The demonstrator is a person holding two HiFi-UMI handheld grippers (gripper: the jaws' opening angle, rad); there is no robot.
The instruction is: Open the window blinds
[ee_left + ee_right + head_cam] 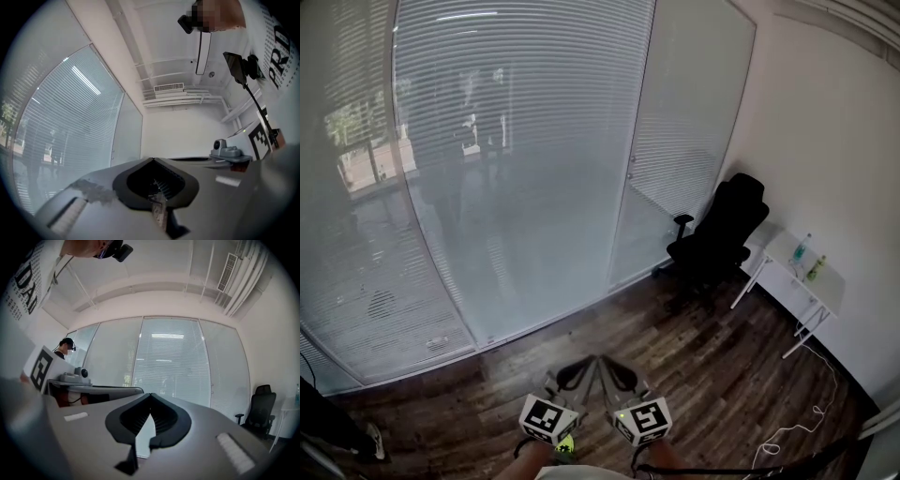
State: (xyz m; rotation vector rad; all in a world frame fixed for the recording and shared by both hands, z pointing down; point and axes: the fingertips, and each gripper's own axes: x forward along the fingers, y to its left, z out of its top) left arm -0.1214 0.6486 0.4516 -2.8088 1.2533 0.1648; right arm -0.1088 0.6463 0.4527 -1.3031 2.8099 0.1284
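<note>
Glass-walled office, slatted blinds point(516, 141) lowered. The left gripper point(581, 368) and right gripper point(614, 368) are each pressed together, empty. Slats look light and bendable; grip a cord instead, though none is visible.

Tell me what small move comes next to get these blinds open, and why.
Probably carry the left gripper and right gripper forward toward the blinds. Both are held low, jaws together and empty, with a stretch of wooden floor between them and the glass. No cord or wand can be made out from here.
</note>
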